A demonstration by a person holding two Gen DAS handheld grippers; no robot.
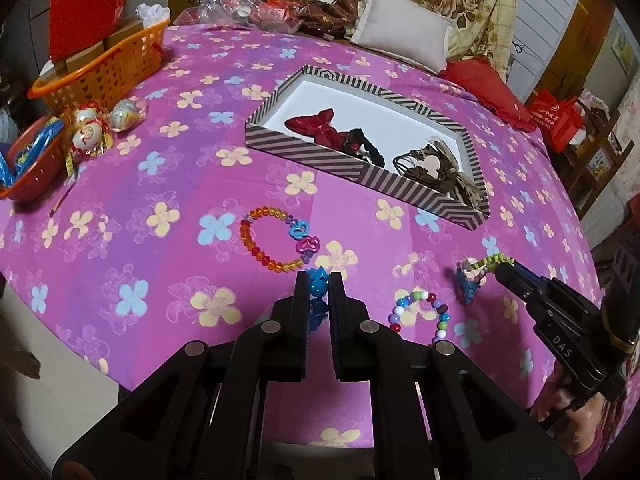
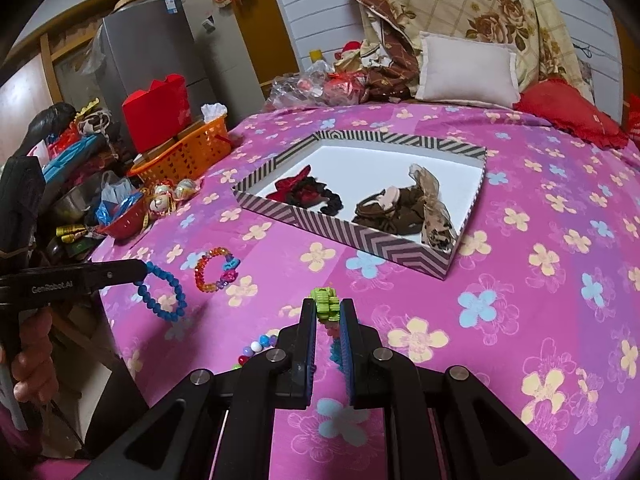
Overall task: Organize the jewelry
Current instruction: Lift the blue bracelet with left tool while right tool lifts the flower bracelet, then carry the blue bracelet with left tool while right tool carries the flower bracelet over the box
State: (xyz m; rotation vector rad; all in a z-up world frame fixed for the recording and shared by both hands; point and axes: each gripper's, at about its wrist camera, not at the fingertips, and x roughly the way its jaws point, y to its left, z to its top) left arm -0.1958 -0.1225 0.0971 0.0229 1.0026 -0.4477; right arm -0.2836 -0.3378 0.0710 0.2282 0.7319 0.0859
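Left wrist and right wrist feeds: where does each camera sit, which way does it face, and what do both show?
Left wrist: behind the left gripper, shut on a blue beaded bracelet; faces the striped cardboard tray; right gripper enters at right.
Right wrist: behind the right gripper, shut on a green-and-blue beaded bracelet; the left gripper and hand show at left.
Shared: tray, orange beaded bracelet, pink flowered cloth.

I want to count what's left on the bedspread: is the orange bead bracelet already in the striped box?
No, the orange bead bracelet lies on the pink bedspread, in front of the striped box, which holds only fabric pieces.
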